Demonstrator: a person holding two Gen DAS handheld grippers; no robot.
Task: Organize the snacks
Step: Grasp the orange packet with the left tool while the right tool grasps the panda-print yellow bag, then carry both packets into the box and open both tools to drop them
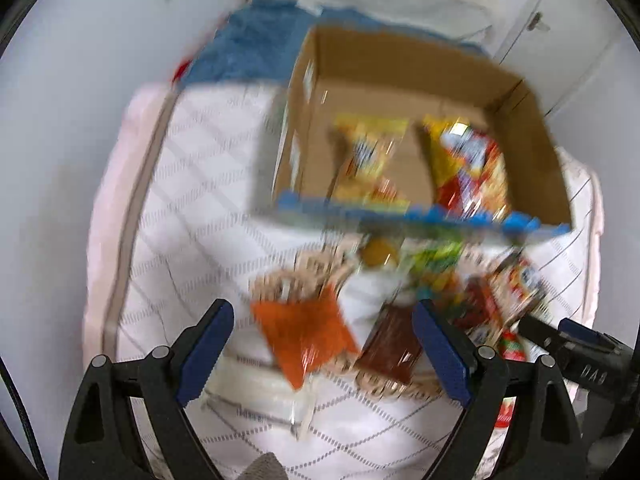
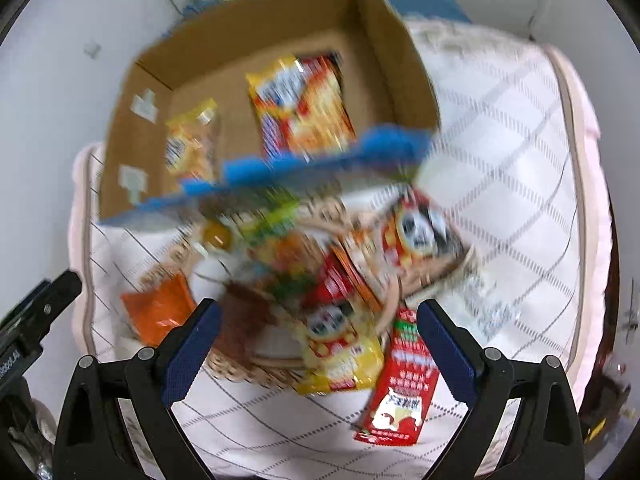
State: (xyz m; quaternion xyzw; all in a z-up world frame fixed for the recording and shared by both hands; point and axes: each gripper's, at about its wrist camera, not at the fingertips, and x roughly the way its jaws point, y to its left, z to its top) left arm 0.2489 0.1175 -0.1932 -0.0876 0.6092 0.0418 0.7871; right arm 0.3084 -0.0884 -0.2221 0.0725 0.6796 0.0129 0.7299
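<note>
While both views are smeared by motion blur, the layout is readable: a cardboard box (image 2: 372, 40) stands on a white quilted bed (image 2: 512, 128) at the far side, with a wicker basket (image 2: 256, 364) of snacks just in front of its near wall. A blue strip (image 2: 320, 152) runs along that near rim. Inside the box lie two snack bags: a smaller yellow bag (image 2: 192, 144) on the left and a larger yellow-and-red bag (image 2: 304, 104) to its right.

The basket is heaped with mixed packets, among them an orange packet (image 1: 304, 332) at its left edge, a brown packet (image 1: 394, 344) beside it, a green packet (image 2: 276, 216) at the far side and a red-and-white pack (image 2: 420, 232) to the right. A yellow bag (image 2: 340, 360) spills over the near rim, and a red carton (image 2: 404, 384) lies on the bed just beside the basket, on its near right.

The left tool (image 1: 324, 340) hangs above the basket's left half with its blue-padded fingers spread wide, holding nothing. The right tool (image 2: 320, 344) hangs above the basket's near right side, its fingers likewise spread and empty, the yellow bag and red carton seen between them below.

A blue cloth (image 1: 248, 48) lies beyond the box.
</note>
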